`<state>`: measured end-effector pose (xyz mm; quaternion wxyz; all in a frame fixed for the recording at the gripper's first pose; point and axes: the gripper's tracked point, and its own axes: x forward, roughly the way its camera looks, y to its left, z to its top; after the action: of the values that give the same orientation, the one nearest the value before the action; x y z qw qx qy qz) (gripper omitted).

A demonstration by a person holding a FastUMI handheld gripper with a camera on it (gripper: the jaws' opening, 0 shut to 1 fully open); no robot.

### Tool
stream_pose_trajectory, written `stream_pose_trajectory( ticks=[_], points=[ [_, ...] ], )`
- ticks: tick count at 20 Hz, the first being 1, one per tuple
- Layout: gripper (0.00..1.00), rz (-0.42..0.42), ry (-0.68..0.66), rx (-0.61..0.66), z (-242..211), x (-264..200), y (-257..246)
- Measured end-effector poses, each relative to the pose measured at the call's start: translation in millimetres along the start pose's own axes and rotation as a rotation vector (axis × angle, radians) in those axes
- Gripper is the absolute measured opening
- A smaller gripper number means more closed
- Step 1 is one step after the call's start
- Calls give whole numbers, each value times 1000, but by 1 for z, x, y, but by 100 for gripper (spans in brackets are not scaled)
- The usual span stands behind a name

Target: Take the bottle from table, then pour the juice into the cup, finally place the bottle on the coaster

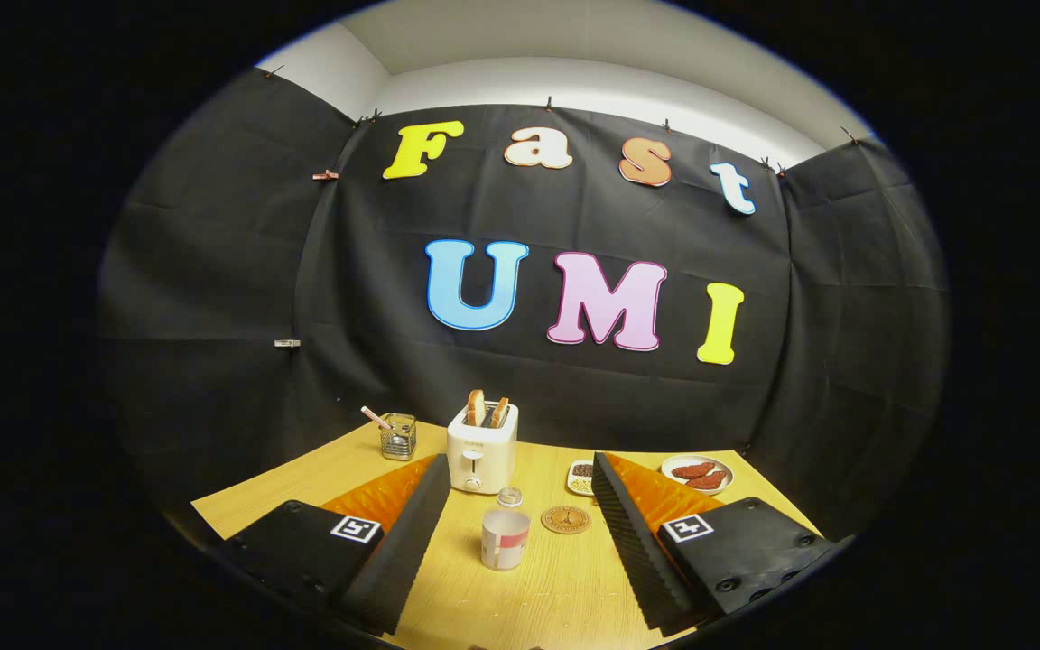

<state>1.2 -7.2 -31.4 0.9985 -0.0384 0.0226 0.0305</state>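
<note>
Fingers of my gripper (511,524) stand wide apart, holding nothing. Between them I count one cup (505,539) on the table (565,596), one bottle (509,497) just behind it, one coaster (565,519) beside. Beyond: one toaster (482,449) with two bread slices (487,410), two small dishes (697,472).
</note>
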Motion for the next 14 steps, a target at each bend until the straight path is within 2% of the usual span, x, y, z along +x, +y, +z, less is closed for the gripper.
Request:
stream_pose_trajectory(
  ticks=[9, 14],
  points=[
    [97, -19, 30, -3, -16, 4, -3],
    [97, 1, 37, 6, -23, 10, 1]
  ],
)
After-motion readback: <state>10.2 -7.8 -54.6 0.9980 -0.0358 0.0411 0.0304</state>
